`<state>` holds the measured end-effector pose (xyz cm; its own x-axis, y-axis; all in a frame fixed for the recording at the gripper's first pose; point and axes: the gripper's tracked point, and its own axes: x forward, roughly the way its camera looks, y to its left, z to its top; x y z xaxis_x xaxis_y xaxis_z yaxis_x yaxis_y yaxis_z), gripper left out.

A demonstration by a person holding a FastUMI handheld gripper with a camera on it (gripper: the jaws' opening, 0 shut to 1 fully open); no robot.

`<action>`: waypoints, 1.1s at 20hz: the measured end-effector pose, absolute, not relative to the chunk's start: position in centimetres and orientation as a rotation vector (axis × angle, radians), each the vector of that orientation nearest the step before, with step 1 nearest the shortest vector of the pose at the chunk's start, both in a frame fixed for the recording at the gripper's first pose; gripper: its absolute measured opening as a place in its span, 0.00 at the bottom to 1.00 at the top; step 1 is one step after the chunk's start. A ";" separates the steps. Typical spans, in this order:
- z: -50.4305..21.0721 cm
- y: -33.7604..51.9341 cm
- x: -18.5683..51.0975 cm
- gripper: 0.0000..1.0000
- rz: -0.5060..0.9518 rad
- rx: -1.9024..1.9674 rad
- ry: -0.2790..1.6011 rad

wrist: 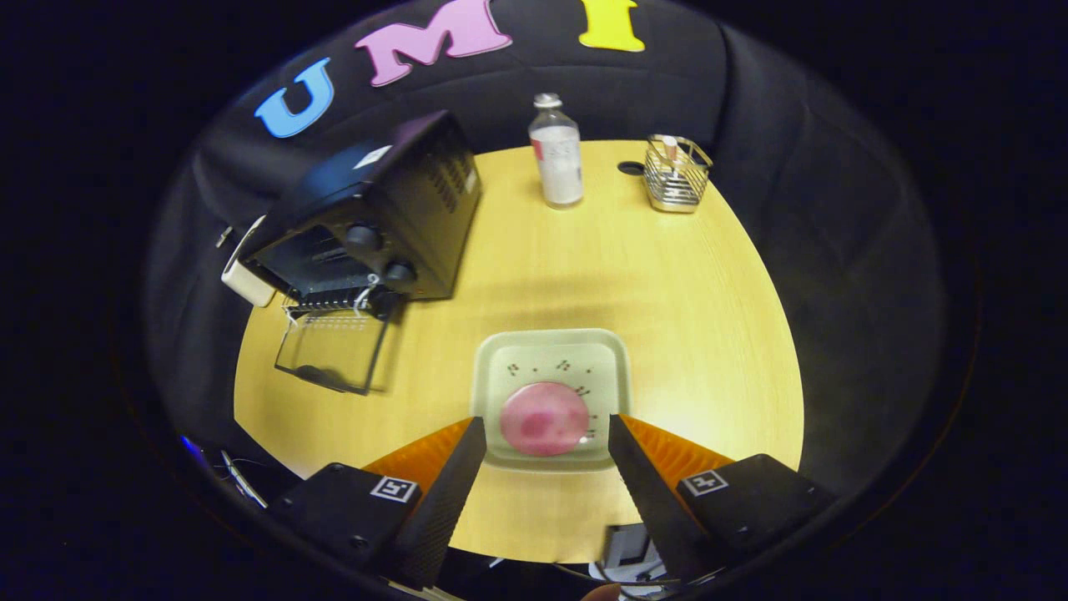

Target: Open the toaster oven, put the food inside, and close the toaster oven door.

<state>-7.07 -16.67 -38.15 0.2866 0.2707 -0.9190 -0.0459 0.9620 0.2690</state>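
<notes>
Here tongs (546, 430) gape wide around the food (544, 419); seemingly untouched.

Black toaster oven (367, 221) with clear glass door (332, 351), pink round food (544, 419) with darker blotches, pale green tray (551, 355) with small dark marks, yellow wood-grain surface (692, 317), clear white-labelled bottle (556, 154), silver wire basket (676, 175)

A clear bottle (556, 152) with a pale cap stands upright at the far side of the yellow wooden bench (701, 317) — near it sits a small wire basket (677, 174).
</notes>
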 end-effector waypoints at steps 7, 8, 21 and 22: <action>-45.0 -18.4 -6.3 0.72 0.269 0.272 1.490; -45.6 -18.3 -6.4 0.71 0.273 0.275 1.515; -46.2 -18.3 -6.2 0.06 0.385 0.634 1.499; -46.0 -18.4 -6.5 0.06 0.377 0.676 1.494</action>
<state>-6.50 -18.39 -45.95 0.0674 0.6193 -0.7823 0.1738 0.7648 0.6204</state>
